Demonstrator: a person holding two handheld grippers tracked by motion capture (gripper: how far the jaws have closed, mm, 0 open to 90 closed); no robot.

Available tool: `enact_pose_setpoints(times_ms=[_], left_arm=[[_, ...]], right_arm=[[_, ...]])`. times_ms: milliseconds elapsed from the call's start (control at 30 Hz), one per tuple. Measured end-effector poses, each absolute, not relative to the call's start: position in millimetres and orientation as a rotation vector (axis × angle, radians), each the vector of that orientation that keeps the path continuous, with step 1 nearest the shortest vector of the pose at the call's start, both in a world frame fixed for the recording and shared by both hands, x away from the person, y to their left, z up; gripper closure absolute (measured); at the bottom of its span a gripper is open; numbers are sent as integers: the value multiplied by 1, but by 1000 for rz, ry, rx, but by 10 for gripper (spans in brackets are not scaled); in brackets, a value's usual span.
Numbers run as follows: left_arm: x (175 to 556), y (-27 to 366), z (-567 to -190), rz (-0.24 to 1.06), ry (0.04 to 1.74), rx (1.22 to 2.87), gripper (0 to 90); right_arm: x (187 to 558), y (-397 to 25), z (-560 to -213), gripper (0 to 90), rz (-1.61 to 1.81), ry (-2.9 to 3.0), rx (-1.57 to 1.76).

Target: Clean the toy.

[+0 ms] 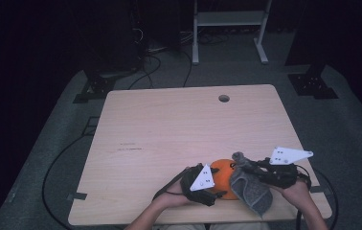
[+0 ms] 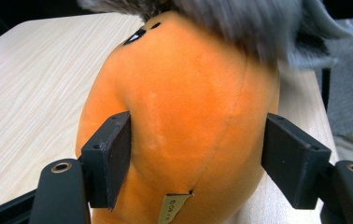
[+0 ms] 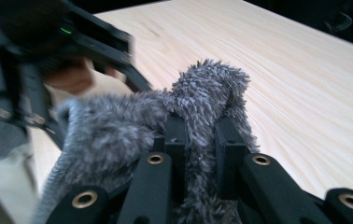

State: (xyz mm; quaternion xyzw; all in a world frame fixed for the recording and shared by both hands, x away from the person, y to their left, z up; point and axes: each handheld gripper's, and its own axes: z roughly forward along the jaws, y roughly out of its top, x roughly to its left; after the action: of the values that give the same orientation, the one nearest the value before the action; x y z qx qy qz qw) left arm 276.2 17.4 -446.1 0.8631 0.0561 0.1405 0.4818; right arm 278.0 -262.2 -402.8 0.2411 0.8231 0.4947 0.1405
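Observation:
An orange plush toy [image 1: 222,168] stands near the table's front edge. In the left gripper view its orange body [image 2: 188,93] sits between the two pads, with a small tag at its base. My left gripper [image 1: 213,186] [image 2: 198,140] is shut on it, both pads pressing its sides. A grey fuzzy cloth [image 1: 252,189] [image 2: 240,18] hangs to the right of the toy and reaches over its top. My right gripper [image 1: 247,166] [image 3: 201,133] is shut on a fold of that cloth [image 3: 114,130]. The left gripper [image 3: 48,46] appears blurred behind the cloth.
The light wooden table [image 1: 169,129] has a round cable hole [image 1: 224,98] near its far edge. Beyond it, a white frame [image 1: 229,19] and black stand feet [image 1: 313,86] rest on grey carpet. Cables [image 1: 54,163] run along the floor at the left.

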Motion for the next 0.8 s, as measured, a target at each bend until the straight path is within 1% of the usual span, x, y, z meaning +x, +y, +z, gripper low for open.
enact_pose_setpoints(times_ms=[100, 200, 367, 500, 567, 667, 733, 800], left_arm=[[280, 19, -445, 317, 173, 2087, 282], [284, 21, -444, 293, 226, 2074, 282], [294, 28, -445, 225, 367, 2016, 289], [300, 32, -446, 184, 413, 1995, 293], [302, 35, -446, 176, 430, 1984, 298], [303, 35, -447, 163, 440, 1975, 300], [302, 32, -447, 166, 420, 1977, 295], [300, 29, -449, 189, 408, 1978, 285]], right_arm=[[279, -274, -413, 781, 1372, 2377, 759], [275, -273, -407, 781, 1396, 2372, 733], [260, -250, -388, 781, 1468, 2384, 580], [258, -233, -386, 780, 1426, 2373, 515], [267, -238, -394, 781, 1458, 2346, 570], [280, -258, -407, 782, 1509, 2303, 703], [284, -268, -413, 783, 1483, 2286, 790], [283, -272, -414, 783, 1451, 2293, 811]])
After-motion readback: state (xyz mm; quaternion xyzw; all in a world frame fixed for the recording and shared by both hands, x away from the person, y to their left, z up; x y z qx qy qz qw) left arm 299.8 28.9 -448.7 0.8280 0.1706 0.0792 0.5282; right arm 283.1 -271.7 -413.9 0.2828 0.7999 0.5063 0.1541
